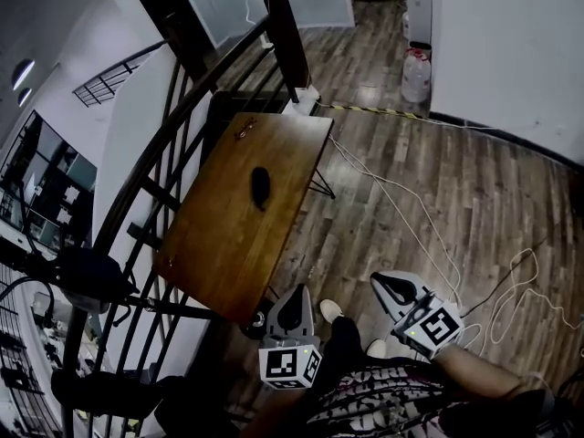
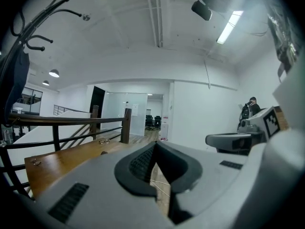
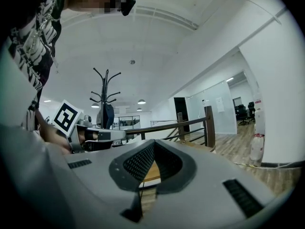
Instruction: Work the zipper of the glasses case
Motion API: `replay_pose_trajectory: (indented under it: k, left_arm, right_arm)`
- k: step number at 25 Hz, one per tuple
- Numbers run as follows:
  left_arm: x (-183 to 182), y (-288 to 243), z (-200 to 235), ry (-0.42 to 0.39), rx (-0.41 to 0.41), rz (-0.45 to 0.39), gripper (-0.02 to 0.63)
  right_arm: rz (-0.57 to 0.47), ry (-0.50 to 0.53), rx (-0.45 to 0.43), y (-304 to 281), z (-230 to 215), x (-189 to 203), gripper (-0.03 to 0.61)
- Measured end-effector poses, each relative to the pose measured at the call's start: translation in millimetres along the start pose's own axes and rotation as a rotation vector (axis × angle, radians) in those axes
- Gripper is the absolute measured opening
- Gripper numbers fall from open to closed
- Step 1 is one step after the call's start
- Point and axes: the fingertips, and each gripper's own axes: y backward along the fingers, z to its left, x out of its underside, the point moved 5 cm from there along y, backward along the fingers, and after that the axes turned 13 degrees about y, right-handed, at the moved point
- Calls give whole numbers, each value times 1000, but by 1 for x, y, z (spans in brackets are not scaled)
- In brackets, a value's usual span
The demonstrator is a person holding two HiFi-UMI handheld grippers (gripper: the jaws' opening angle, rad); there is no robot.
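Note:
The glasses case [image 1: 260,185] is a small dark oval lying near the middle of the brown wooden table [image 1: 219,254]. Both grippers hang off the table's near corner, above the floor and well short of the case. My left gripper [image 1: 296,293] points toward the table edge, jaws shut and empty. My right gripper [image 1: 391,286] is further right over the floorboards, also shut with nothing in it. In the left gripper view the shut jaws [image 2: 155,146] face across the tabletop [image 2: 62,161]. The right gripper view shows shut jaws [image 3: 153,145] and the left gripper [image 3: 95,136] beside them.
A dark metal railing [image 1: 151,185] runs along the table's left side. A small metal object [image 1: 245,131] lies at the table's far end. Cables [image 1: 401,208] trail over the wooden floor, and a water jug [image 1: 416,75] stands by the white wall. A coat rack [image 3: 106,87] stands left.

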Motion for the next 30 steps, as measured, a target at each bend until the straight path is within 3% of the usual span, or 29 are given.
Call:
replay_pose_trajectory:
  k: [8,18,30]
  left_arm:
    - [2,-87,29,44,48,39,8]
    - [-37,-180,96,52,97,47,8]
    - [-80,-217,220,114,13,-31,8]
  right_arm:
    - [83,-7,7,-51,-46,21,-2]
    - [106,-1,47,-154,-101,15,-2]
    - [105,71,-48,-286,-98,0,-2]
